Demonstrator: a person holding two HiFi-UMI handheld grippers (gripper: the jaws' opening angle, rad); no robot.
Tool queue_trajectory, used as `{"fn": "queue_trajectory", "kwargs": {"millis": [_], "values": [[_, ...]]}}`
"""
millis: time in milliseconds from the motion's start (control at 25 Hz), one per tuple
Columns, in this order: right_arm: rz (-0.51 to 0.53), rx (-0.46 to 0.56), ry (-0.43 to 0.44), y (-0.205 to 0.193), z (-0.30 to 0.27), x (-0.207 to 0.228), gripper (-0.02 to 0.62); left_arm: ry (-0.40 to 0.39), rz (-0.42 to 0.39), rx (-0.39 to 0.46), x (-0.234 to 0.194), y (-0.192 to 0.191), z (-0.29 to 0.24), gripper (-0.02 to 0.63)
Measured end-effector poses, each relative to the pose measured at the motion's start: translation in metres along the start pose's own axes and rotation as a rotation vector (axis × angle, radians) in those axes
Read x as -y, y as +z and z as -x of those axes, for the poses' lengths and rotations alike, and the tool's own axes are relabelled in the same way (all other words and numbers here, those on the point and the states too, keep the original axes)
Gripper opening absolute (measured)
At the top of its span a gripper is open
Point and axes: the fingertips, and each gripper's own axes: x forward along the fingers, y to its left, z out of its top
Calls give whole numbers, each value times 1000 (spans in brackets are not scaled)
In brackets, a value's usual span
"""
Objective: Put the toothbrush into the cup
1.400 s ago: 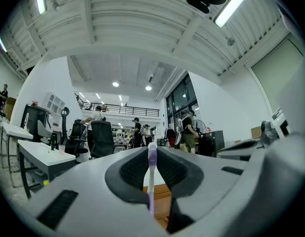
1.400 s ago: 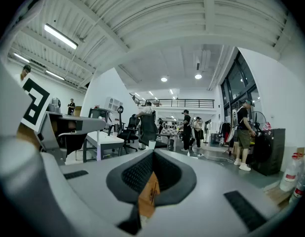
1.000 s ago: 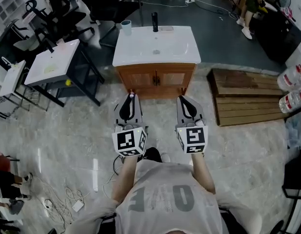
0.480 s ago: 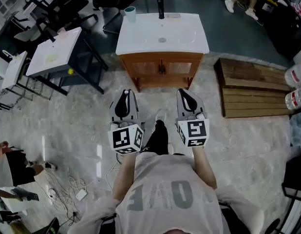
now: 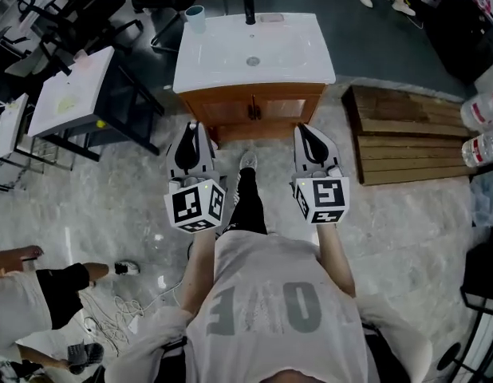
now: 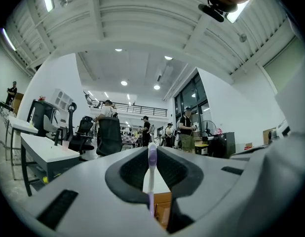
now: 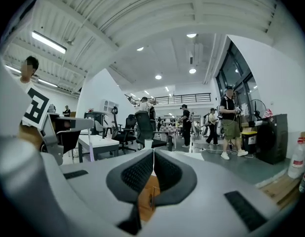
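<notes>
My left gripper (image 5: 191, 131) is clamped on the toothbrush (image 6: 151, 164), which stands upright between the pads with its pale purple head poking just past the jaw tips. My right gripper (image 5: 305, 131) has its jaws pressed together with nothing between them. The cup (image 5: 195, 18) sits on the far left corner of the sink (image 5: 298, 62), well ahead of both grippers.

I judge the toothbrush light, stiff and thin, its smooth plastic likely to swivel in a loose grip. I'd hold it firmly at mid-handle, leaving one end free to drop into the cup, which looks light enough to tip if knocked.
</notes>
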Motion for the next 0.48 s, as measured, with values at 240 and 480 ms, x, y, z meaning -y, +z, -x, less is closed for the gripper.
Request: {"fn": "queue_trajectory", "kwargs": {"millis": [240, 480], "values": [[6, 15, -29, 14, -58, 19, 31, -39, 15, 14, -13, -3, -68, 69], [6, 4, -31, 28, -130, 27, 31, -56, 28, 28, -44, 2, -144, 69]]}}
